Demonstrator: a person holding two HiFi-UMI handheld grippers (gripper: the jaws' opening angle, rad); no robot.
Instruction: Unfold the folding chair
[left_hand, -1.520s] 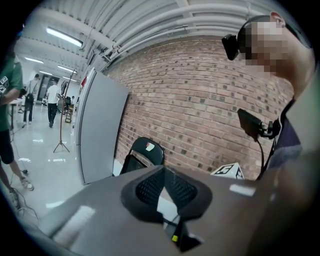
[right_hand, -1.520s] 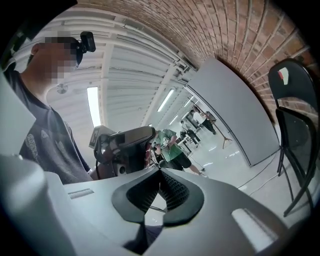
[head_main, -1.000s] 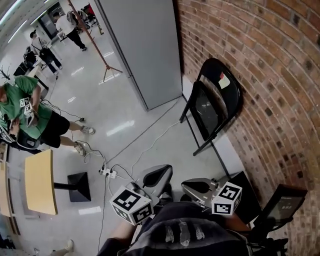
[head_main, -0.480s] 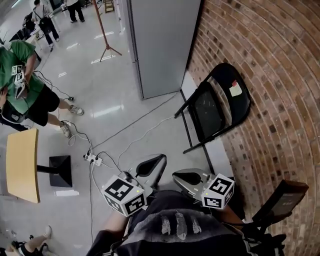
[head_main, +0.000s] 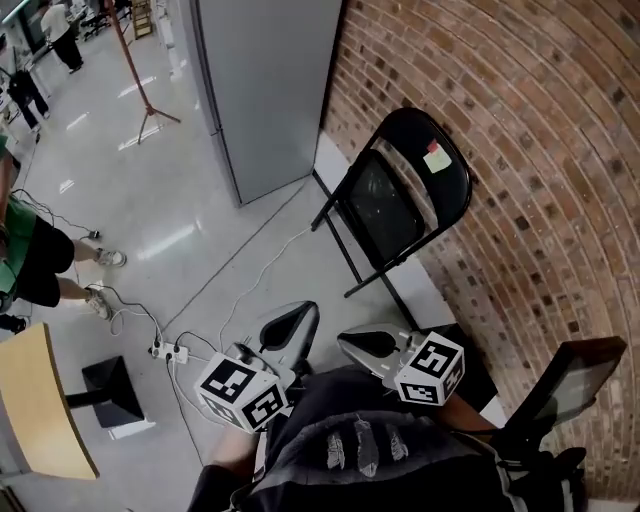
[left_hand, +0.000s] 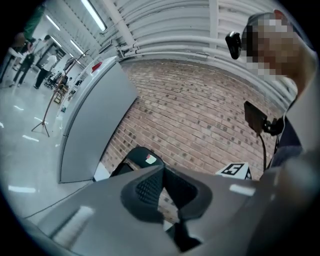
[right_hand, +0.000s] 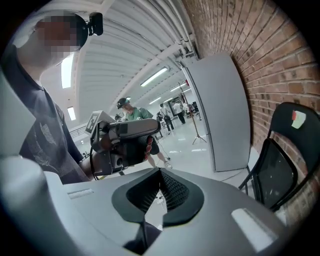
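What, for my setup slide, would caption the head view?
Shut and empty, the left gripper and right gripper point toward the folded black chair leaning against the brick wall.

Folding chair (head_main: 385, 205) against brick wall (head_main: 520, 140), right of panel (head_main: 270, 90); power strip (head_main: 166, 351) on floor (head_main: 150, 200), left.

chair (head_main: 385, 205): glossy black metal | wall (head_main: 540, 180): rough brick | floor (head_main: 180, 220): glossy

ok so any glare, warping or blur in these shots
Head view: fisheye bends the brick wall into curves; light glare streaks the floor. Left gripper view: dark round vignette, left claw soft up close. Right gripper view: folding chair bowed at the edge.
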